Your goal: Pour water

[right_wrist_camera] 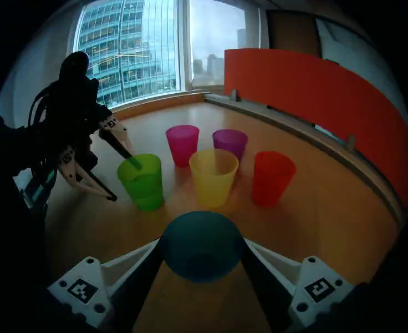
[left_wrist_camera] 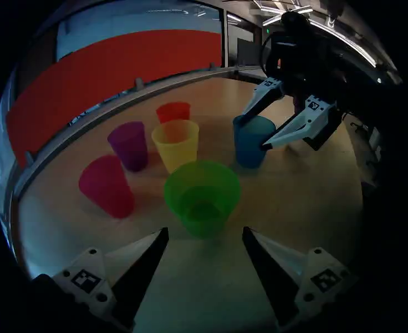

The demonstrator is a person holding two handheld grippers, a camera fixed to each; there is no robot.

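Observation:
A green cup [left_wrist_camera: 203,197] stands on the wooden table [left_wrist_camera: 292,188] right at the tips of my left gripper [left_wrist_camera: 204,232]. That gripper is open, one finger to each side of the cup and apart from it. In the right gripper view the left gripper [right_wrist_camera: 123,178] straddles the green cup [right_wrist_camera: 142,181]. A blue cup [right_wrist_camera: 201,244] sits upright between the fingers of my right gripper [right_wrist_camera: 201,241], both pressing its sides. From the left gripper view, the right gripper [left_wrist_camera: 253,133] clasps the blue cup [left_wrist_camera: 254,141]. I cannot make out water in either cup.
Yellow [left_wrist_camera: 176,144], red [left_wrist_camera: 173,112], purple [left_wrist_camera: 129,145] and magenta [left_wrist_camera: 107,186] cups cluster behind the green one. A red wall panel [left_wrist_camera: 110,72] runs along the table's far edge. Tall windows [right_wrist_camera: 132,50] lie beyond the left gripper.

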